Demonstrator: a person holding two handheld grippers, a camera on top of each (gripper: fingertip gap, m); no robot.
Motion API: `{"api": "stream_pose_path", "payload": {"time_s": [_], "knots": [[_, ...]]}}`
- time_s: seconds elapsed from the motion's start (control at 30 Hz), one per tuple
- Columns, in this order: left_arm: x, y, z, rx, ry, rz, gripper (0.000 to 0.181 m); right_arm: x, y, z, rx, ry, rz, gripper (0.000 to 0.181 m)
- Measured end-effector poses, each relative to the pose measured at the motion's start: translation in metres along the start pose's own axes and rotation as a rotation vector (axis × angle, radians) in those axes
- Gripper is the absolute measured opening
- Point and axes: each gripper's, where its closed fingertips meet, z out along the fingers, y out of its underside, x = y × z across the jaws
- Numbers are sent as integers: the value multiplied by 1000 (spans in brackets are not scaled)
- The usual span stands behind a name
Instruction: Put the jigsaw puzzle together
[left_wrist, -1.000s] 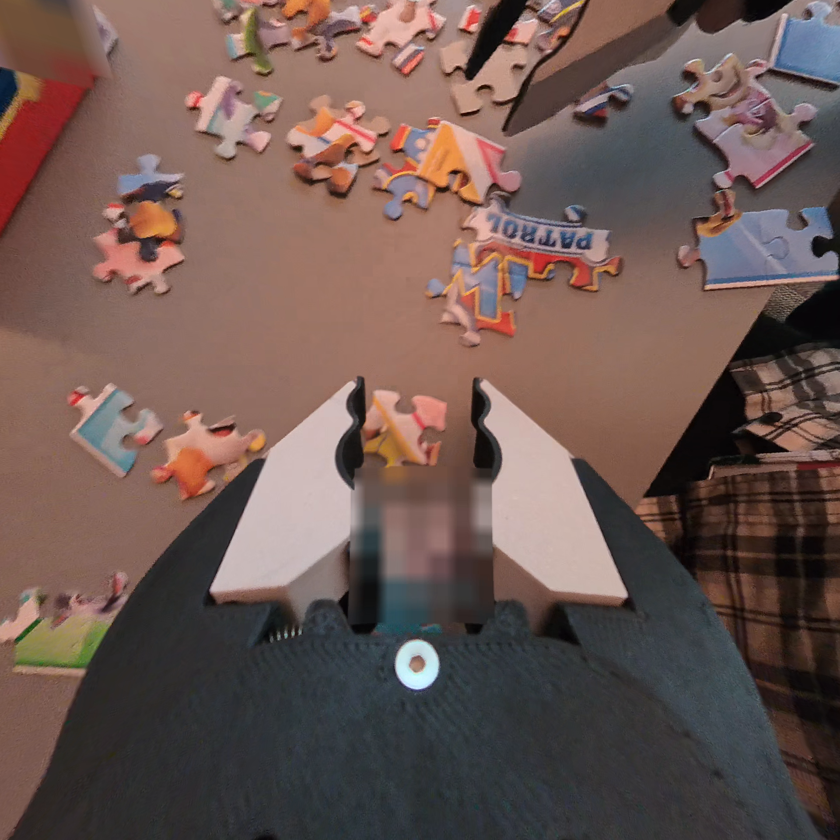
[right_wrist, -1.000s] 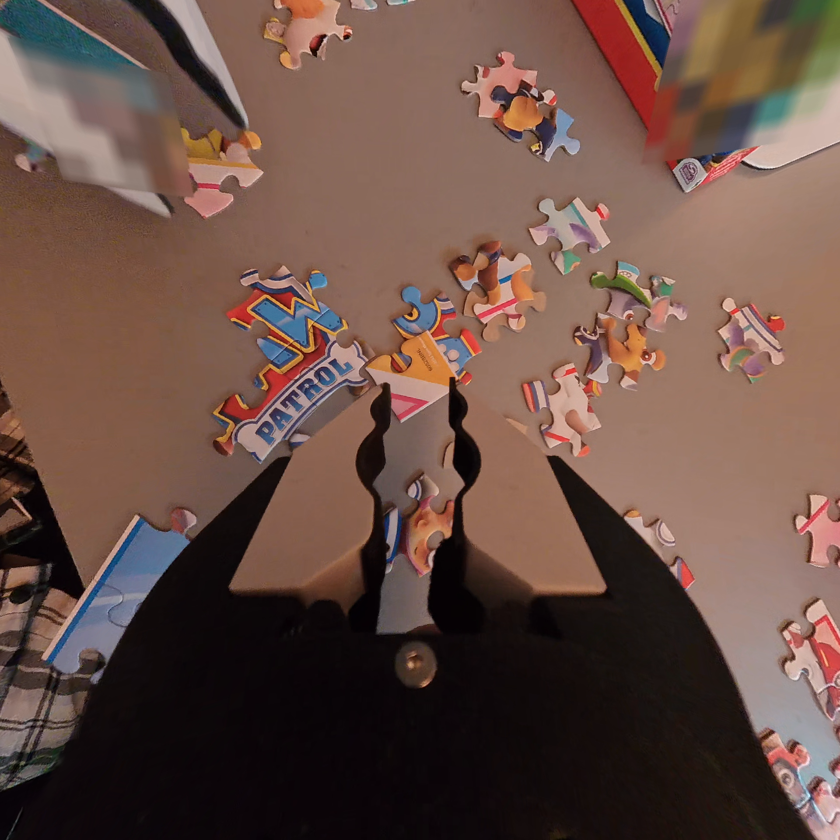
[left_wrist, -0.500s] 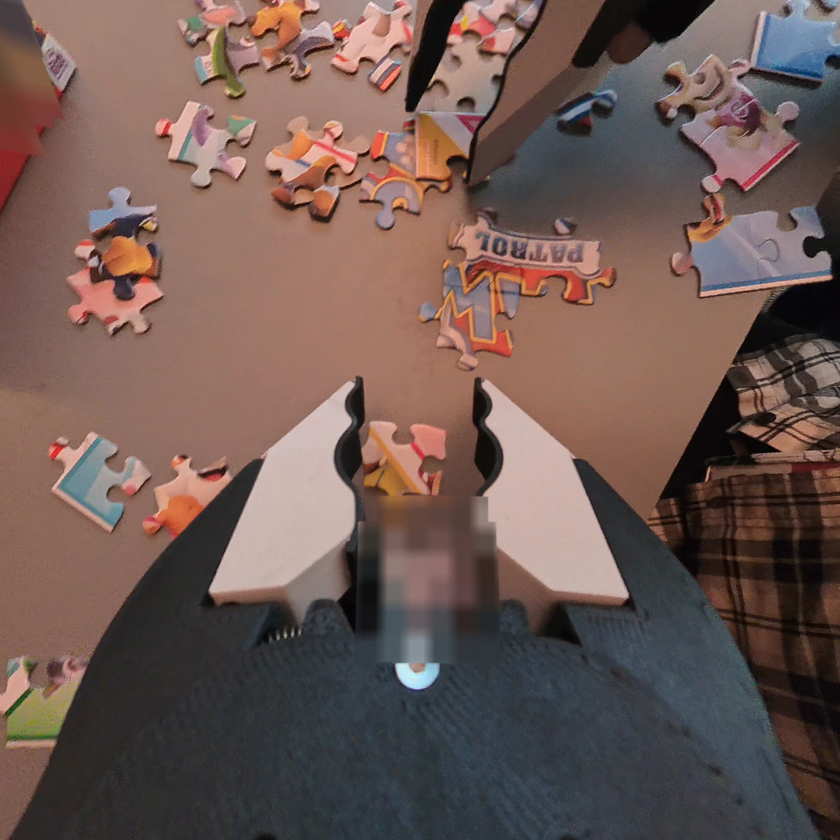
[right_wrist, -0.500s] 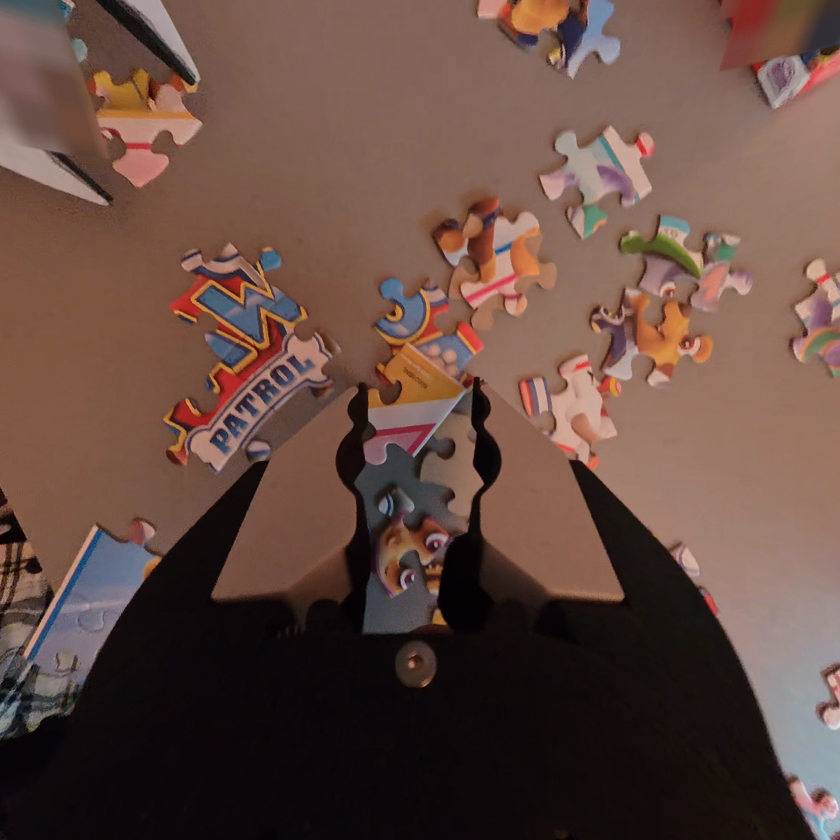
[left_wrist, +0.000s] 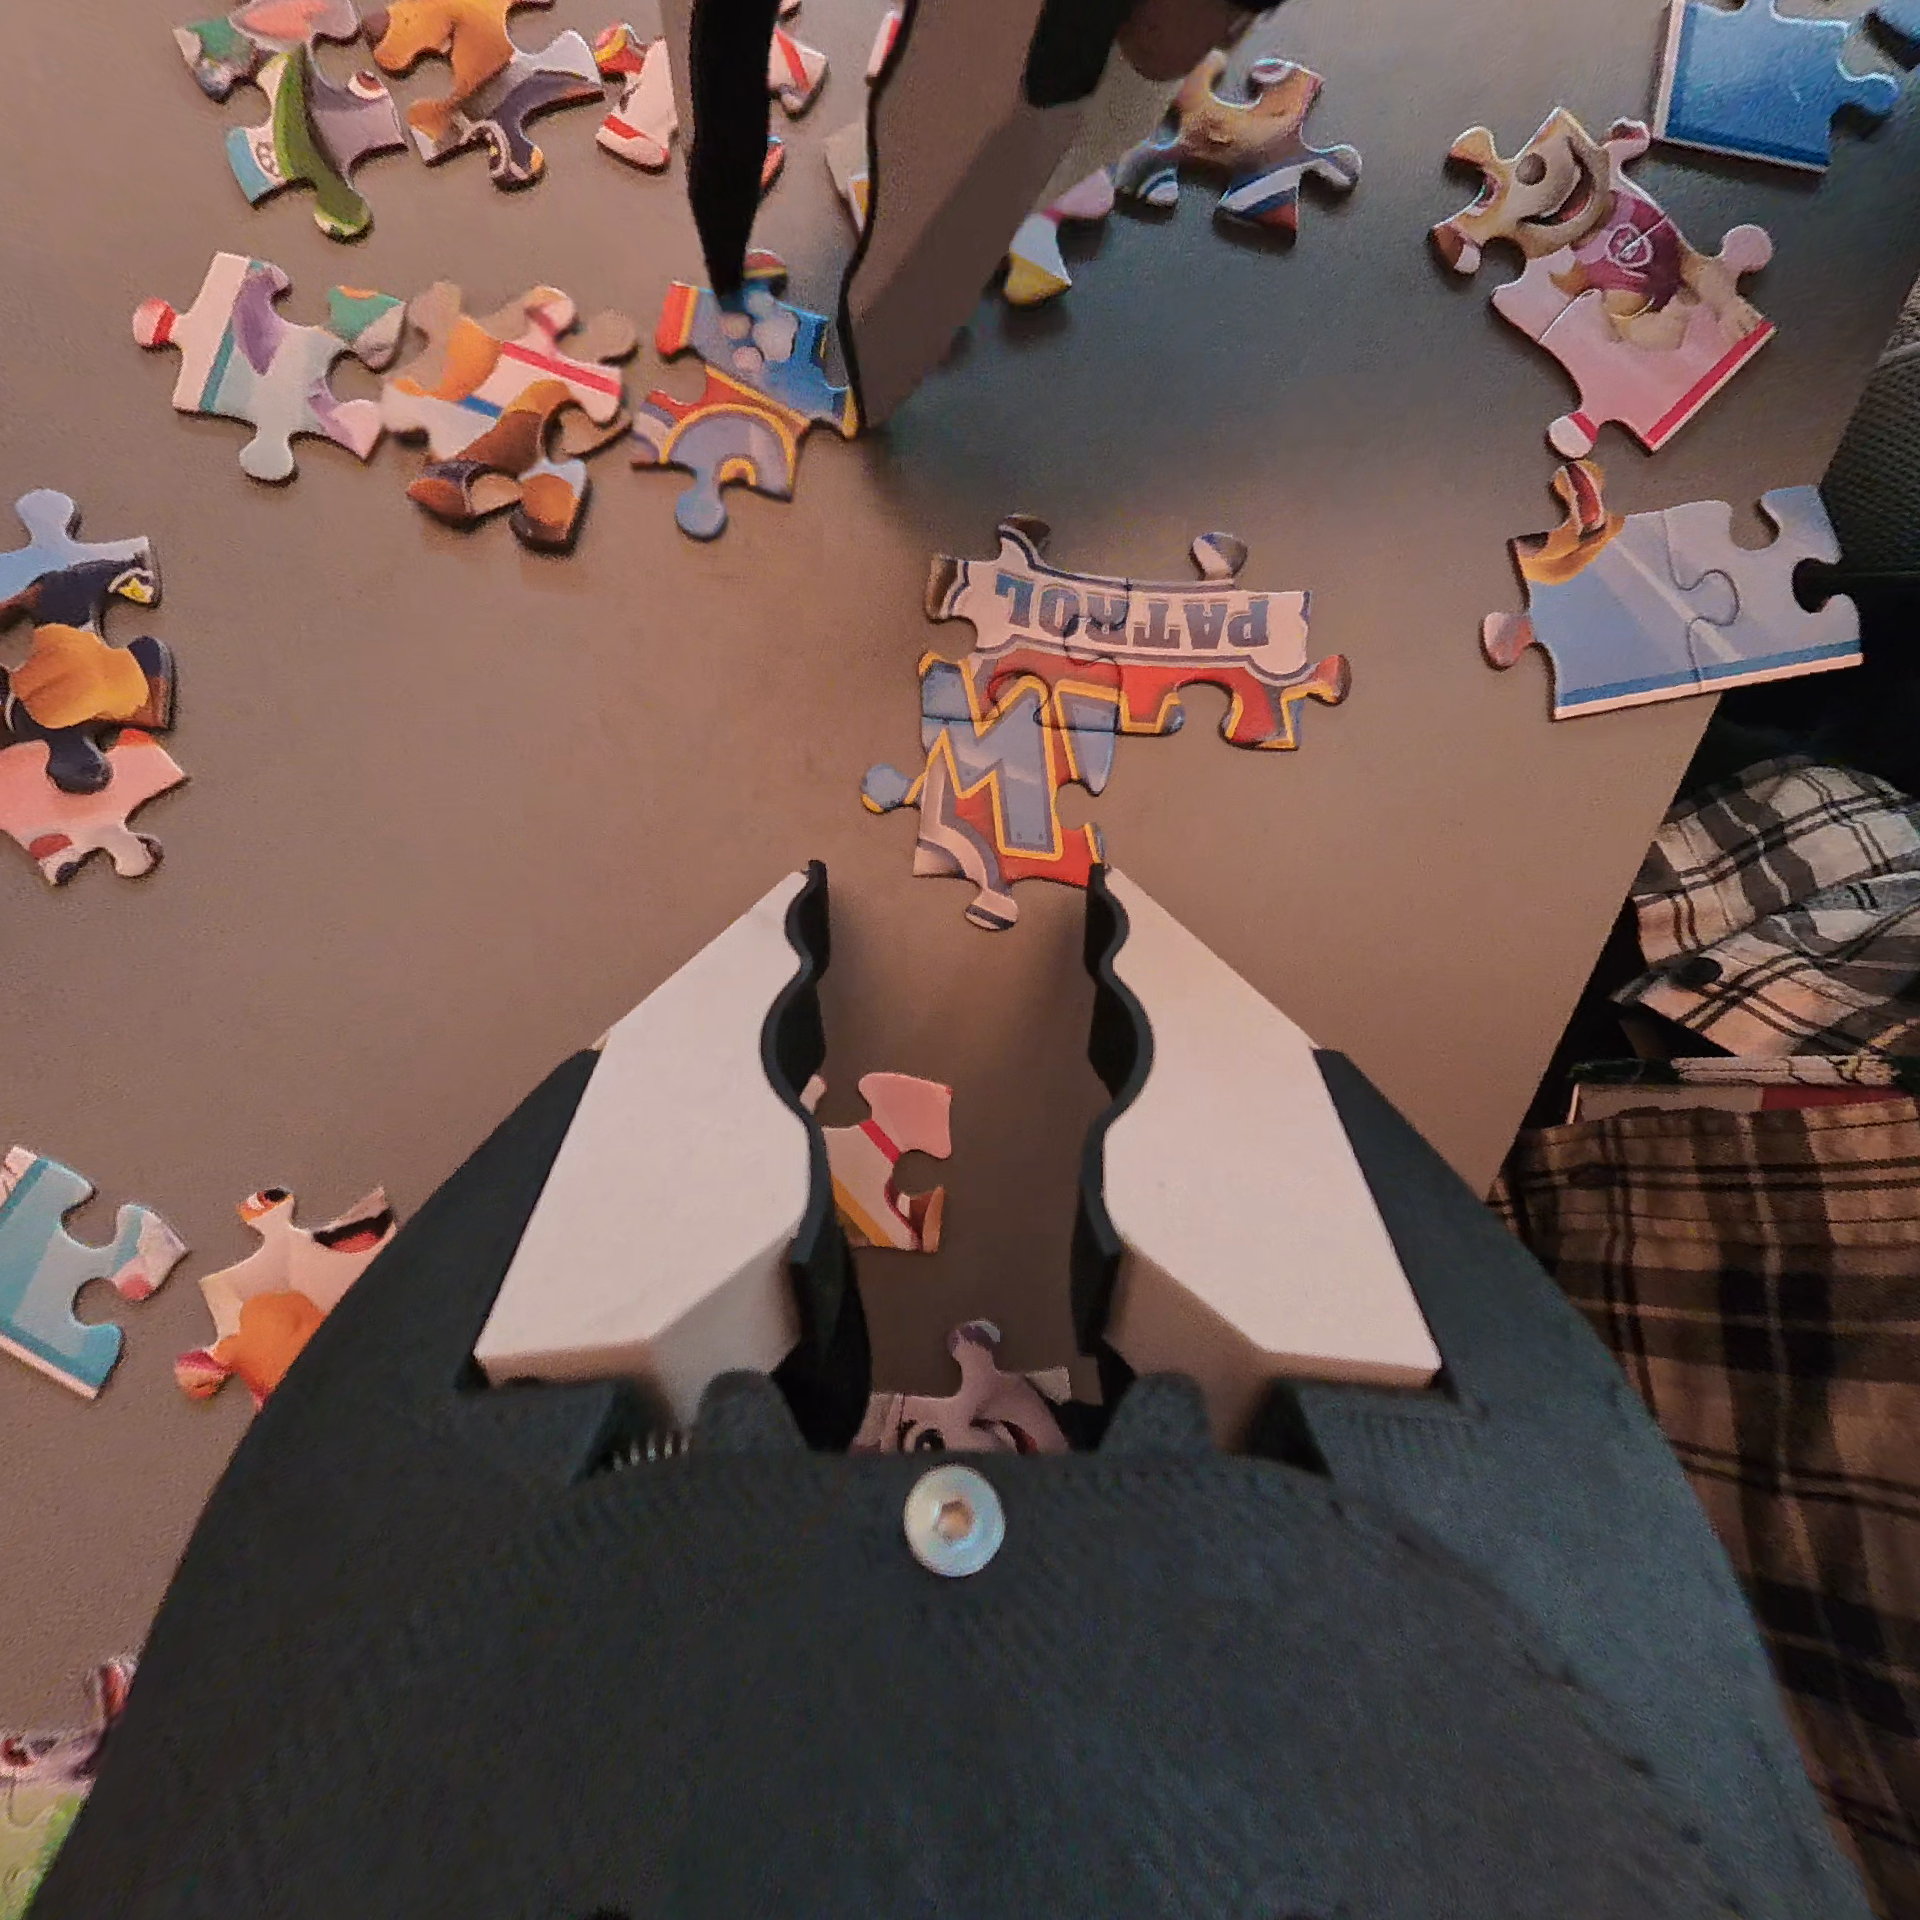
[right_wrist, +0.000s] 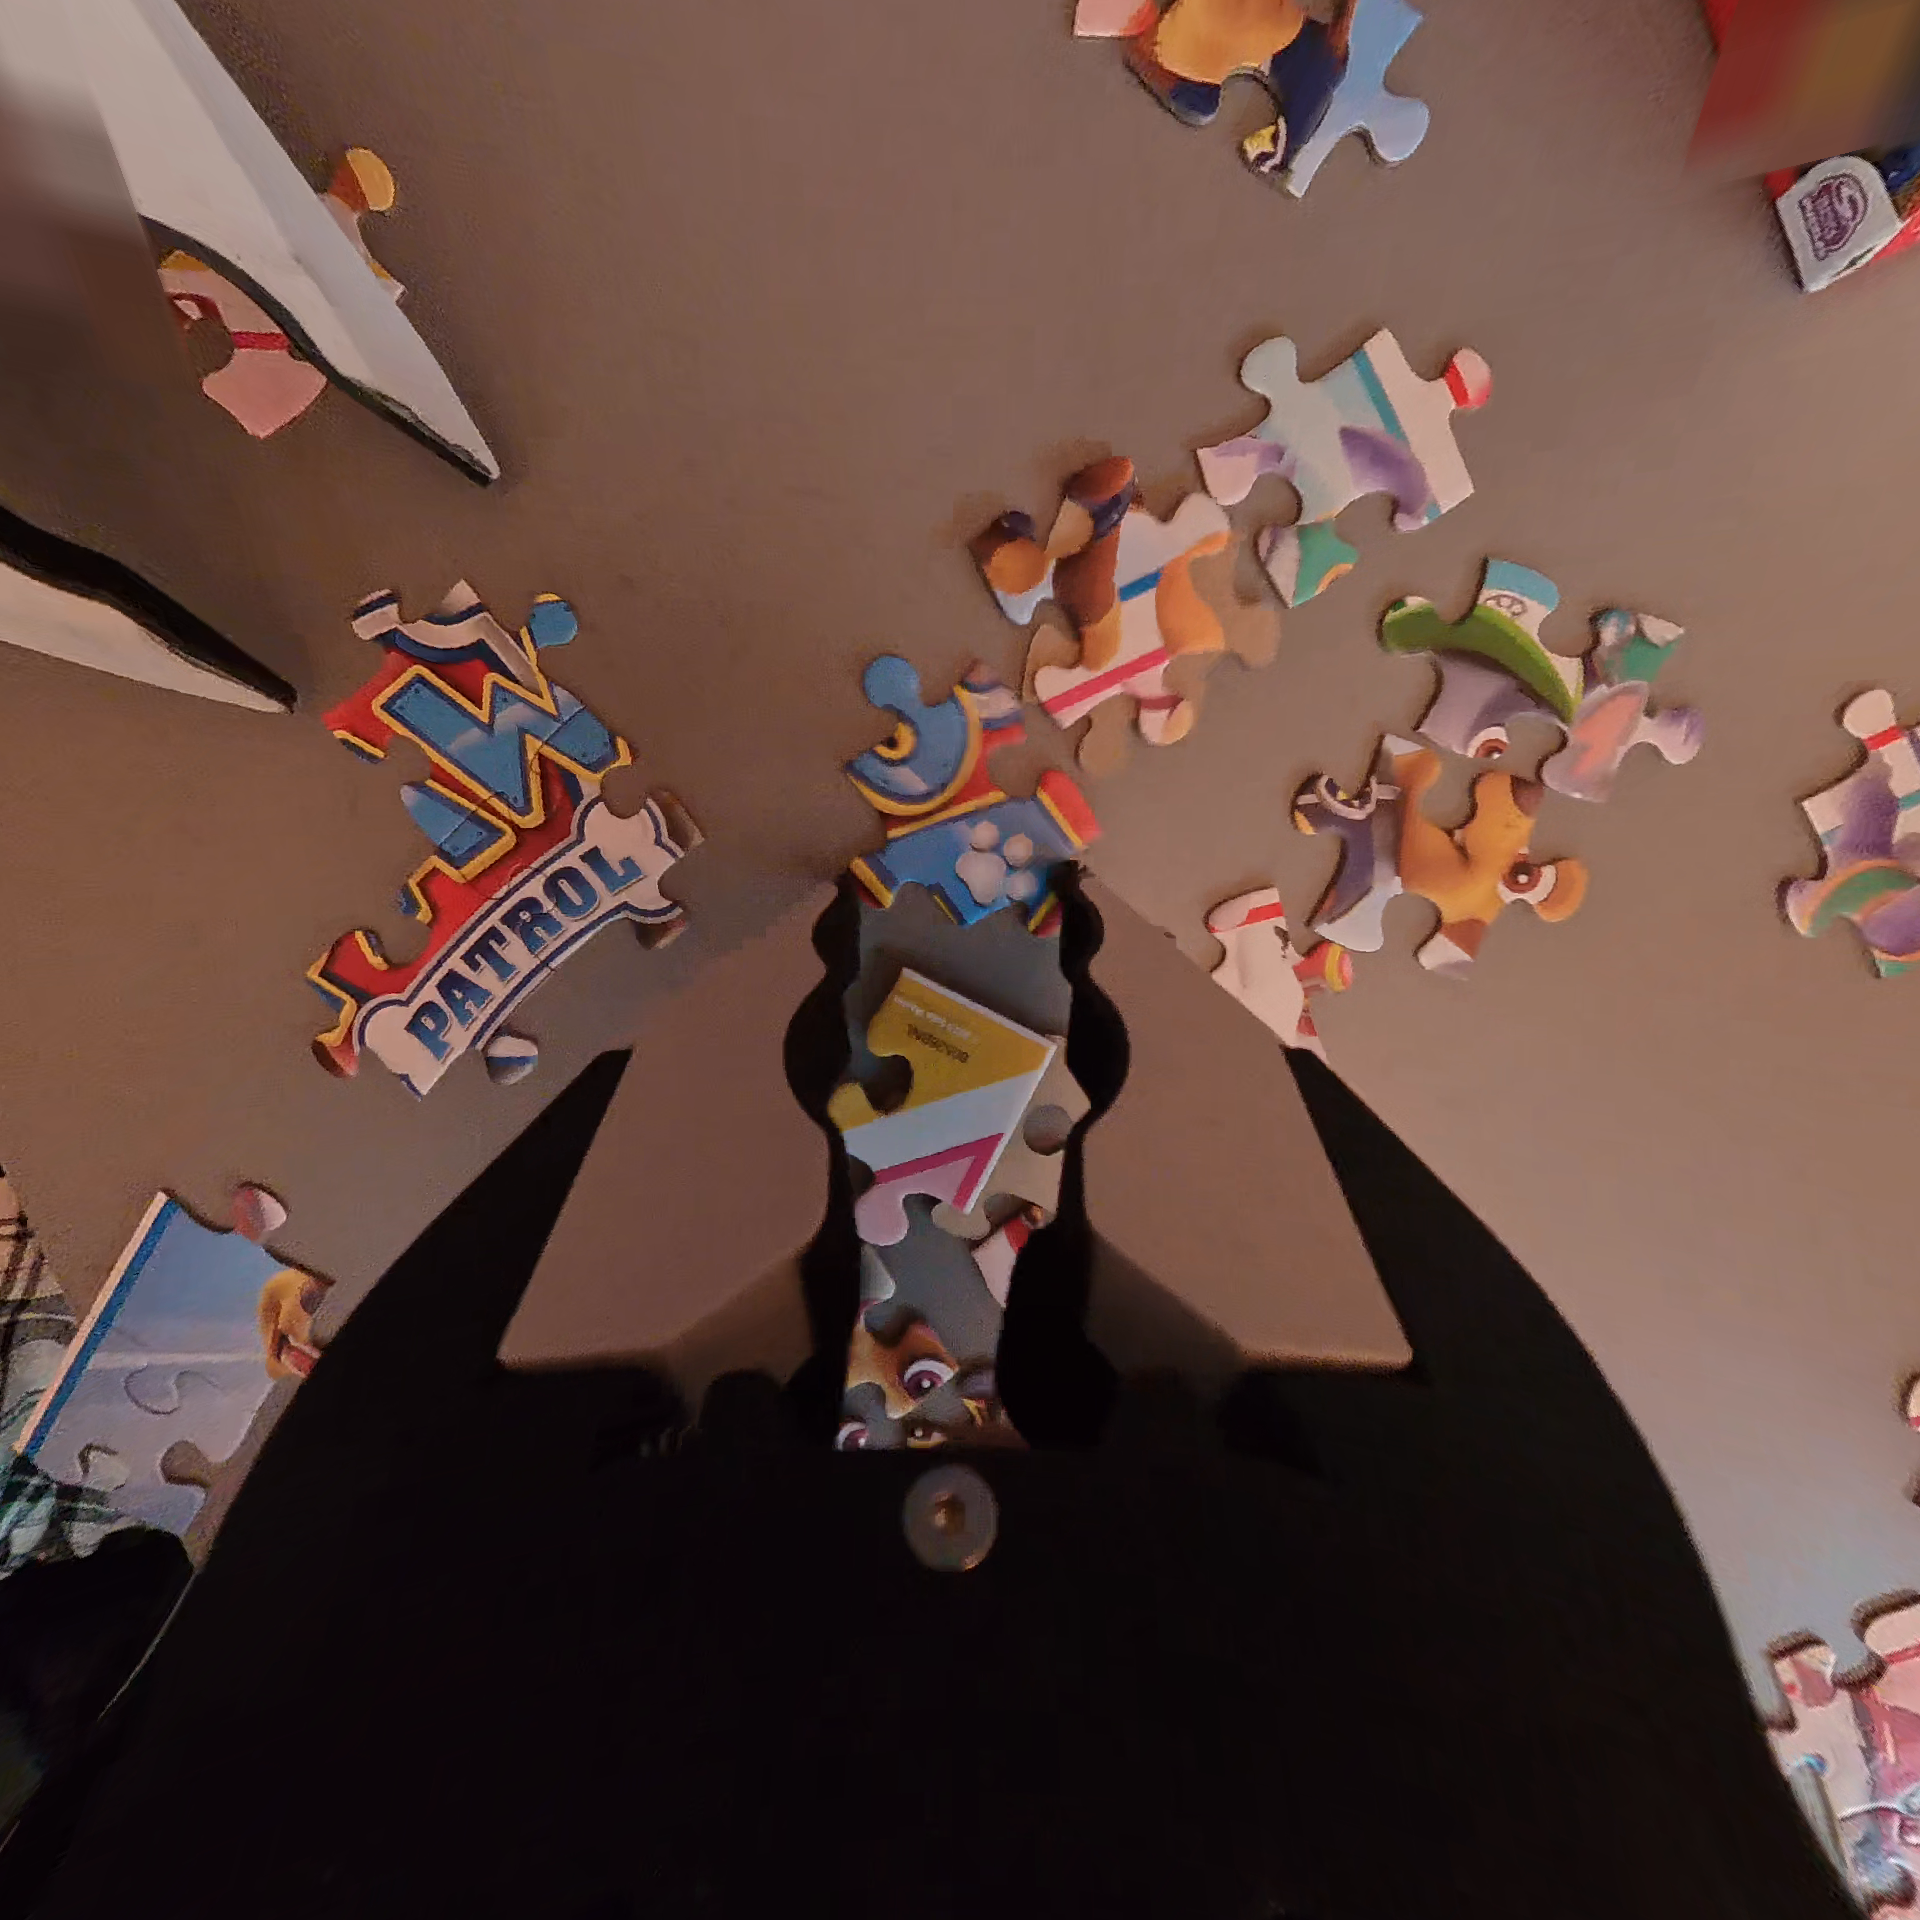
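We see a flat brown table (left_wrist: 520, 810) in dim, warm light. Loose puzzle pieces (left_wrist: 270, 364) lie all over it, picture side up. At the right of the left wrist view the table edge (left_wrist: 1621, 914) runs on a slant, and past it there is checked cloth (left_wrist: 1766, 1299).

There is a red box (right_wrist: 1839, 187) at the top right corner of the right wrist view. It is blurry, so we cannot tell what is in it.

A few pieces are already joined. One joined bit with red and blue letters (left_wrist: 1091, 707) lies in the middle of the table. A light blue pair (left_wrist: 1683, 613) sits right at the table edge.

Our left claw (left_wrist: 956, 883) is open about halfway and holds nothing. A pink and white piece (left_wrist: 883, 1153) lies flat on the table under the gap, close to the left finger.

Our right claw (right_wrist: 956, 883) is also open with a narrow gap and holds nothing. Its tips are at a blue and red piece with paw marks (right_wrist: 966, 821), and look like they touch the table on each side of it. A yellow and white piece (right_wrist: 956, 1081) lies under the gap.

The widest bare space is between the left claw and the pieces on the far side. The two claws are well apart.
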Motion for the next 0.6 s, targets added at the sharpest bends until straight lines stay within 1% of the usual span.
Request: {"api": "stream_pose_path", "payload": {"time_s": [0.2, 0.23, 0.27, 0.37, 0.47, 0.57, 0.6], "knots": [[-11, -14, -3, 21, -9, 9, 46, -6, -1, 0, 39, -7, -4, 33], [-13, -16, -2, 21, -12, 12, 46, -10, -2, -1, 55, -22, -8, 14], [-16, -17, -2, 20, -14, 14, 46, -14, -4, -1, 76, -36, -9, 0], [-19, -18, 1, 11, -14, 12, 47, -20, -3, 1, 87, -52, -7, 1], [-24, -15, 4, -18, -20, 27, 44, -20, -2, -3, 85, -46, -10, 5], [-32, -13, 5, -40, -29, 28, 39, -26, 0, -6, 58, -55, -24, 26], [-34, -15, 6, -37, -19, 25, 36, -29, 0, -5, 49, -67, -31, 29]]}}
